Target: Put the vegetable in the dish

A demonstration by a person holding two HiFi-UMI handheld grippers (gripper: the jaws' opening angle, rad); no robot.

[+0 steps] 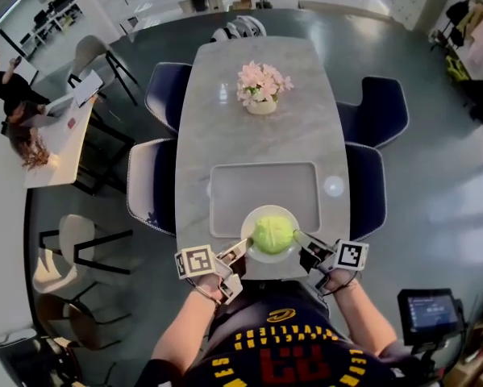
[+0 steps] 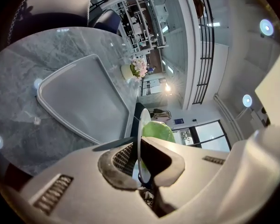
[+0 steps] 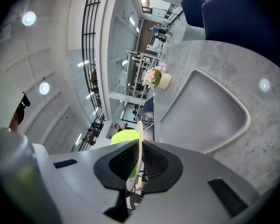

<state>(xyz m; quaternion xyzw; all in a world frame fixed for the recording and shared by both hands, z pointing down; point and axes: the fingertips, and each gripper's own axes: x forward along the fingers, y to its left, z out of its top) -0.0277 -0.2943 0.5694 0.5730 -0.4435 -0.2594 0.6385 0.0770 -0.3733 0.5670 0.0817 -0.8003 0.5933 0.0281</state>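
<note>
The person is standing at the near end of the grey desk [image 1: 225, 119], holding one gripper in each hand. Both grippers are gripping the same white dish [image 1: 282, 210]. The left gripper [image 1: 239, 250] is clamping the dish's left rim and the right gripper [image 1: 301, 242] its right rim.

In the left gripper view, the jaws of the left gripper [image 2: 140, 160] are pressing on either face of the thin white dish [image 2: 143, 125], which is showing edge-on between them. In the right gripper view, the jaws of the right gripper [image 3: 140, 160] are pinching the dish [image 3: 139, 127] the same way, with almost no gap left.

The vegetable [image 1: 272, 234], a round pale green leafy head, is sitting in the middle of the dish. Each gripper view shows it just past the rim [image 2: 157, 130] [image 3: 123, 136].

From above, the dish is overlapping the near edge of a grey rectangular tray [image 1: 225, 192] lying on the desk. I cannot tell whether the dish is touching it. Further along the desk, a small pot of pink flowers [image 1: 261, 87] is standing well apart from the tray. Dark blue chairs [image 1: 370, 111] are lining both sides.
</note>
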